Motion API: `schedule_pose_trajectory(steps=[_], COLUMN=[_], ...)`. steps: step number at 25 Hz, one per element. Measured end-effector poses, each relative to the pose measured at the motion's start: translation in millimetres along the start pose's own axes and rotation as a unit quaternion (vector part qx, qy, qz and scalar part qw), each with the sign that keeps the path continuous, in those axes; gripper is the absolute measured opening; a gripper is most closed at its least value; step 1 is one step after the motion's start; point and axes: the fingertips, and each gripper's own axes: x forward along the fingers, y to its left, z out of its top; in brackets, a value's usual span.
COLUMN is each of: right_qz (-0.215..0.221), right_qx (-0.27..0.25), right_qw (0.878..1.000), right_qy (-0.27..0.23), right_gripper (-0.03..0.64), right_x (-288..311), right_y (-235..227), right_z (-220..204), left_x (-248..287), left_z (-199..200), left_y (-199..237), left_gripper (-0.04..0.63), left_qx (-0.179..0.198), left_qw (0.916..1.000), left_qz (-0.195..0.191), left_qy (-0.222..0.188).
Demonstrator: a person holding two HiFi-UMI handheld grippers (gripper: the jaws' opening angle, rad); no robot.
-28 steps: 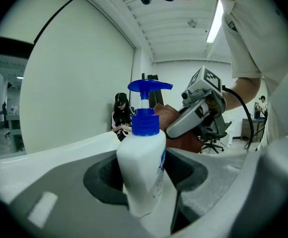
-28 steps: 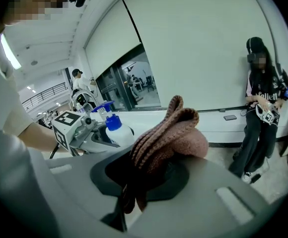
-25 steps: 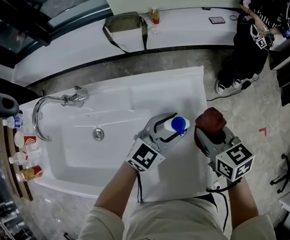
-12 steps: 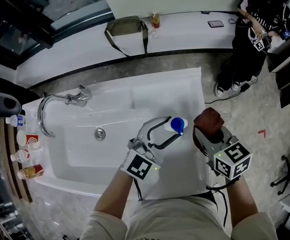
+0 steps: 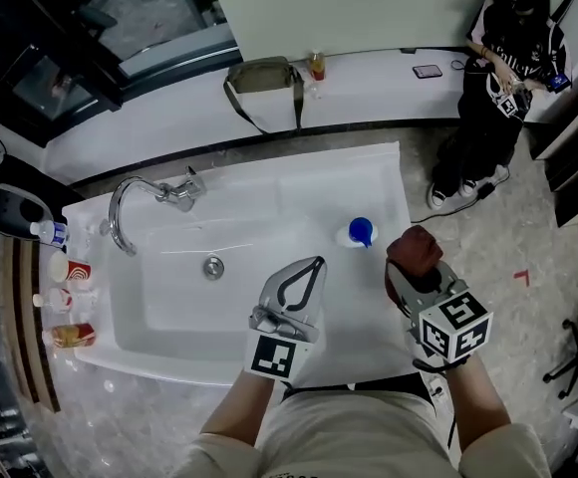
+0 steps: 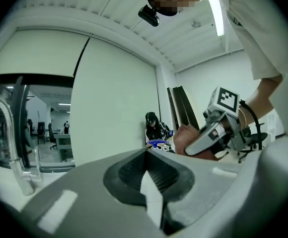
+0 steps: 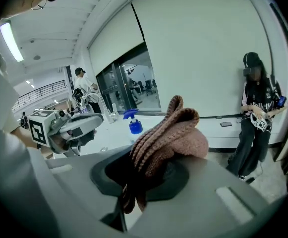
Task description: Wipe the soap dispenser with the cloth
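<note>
The soap dispenser (image 5: 357, 232), white with a blue pump, stands alone on the white sink's right ledge (image 5: 389, 182). My left gripper (image 5: 313, 263) is shut and empty, held over the basin's front right, a short way nearer than the dispenser. My right gripper (image 5: 406, 270) is shut on a reddish-brown knitted cloth (image 5: 416, 248), just off the sink's right edge. In the right gripper view the cloth (image 7: 166, 138) bulges from the jaws, with the dispenser (image 7: 133, 124) beyond it. The left gripper view shows its jaws (image 6: 145, 158) meeting, and the dispenser's blue top (image 6: 156, 143) behind.
A curved faucet (image 5: 135, 199) rises at the basin's back left; the drain (image 5: 213, 266) is mid-basin. Several small bottles (image 5: 62, 302) line a shelf at far left. A bag (image 5: 264, 73), a drink bottle (image 5: 316, 65) and a phone (image 5: 429, 71) lie on the rear counter. A person (image 5: 506, 63) stands at the back right.
My left gripper let go of the soap dispenser, drew back toward me and shut; the dispenser stays on the ledge. The right gripper kept hold of the cloth.
</note>
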Motion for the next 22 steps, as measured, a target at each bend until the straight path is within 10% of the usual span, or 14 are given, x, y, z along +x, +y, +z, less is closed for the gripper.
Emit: schedule_pose_trajectory(steps=[7, 22], right_qz=[-0.014, -0.015], right_qx=[-0.028, -0.097], right_qw=[0.999, 0.989], right_qy=[-0.028, -0.11], right_gripper=[0.08, 0.078], right_x=[-37, -198], right_y=[30, 127], right_z=[-13, -76], left_x=[-35, -164], left_z=[20, 79], left_y=[-20, -184], left_gripper=[0.0, 0.0], left_qx=[-0.083, -0.094], left_qw=[0.9941, 0.9886], left_qz=[0.068, 0.118], left_qy=[0.016, -0.006])
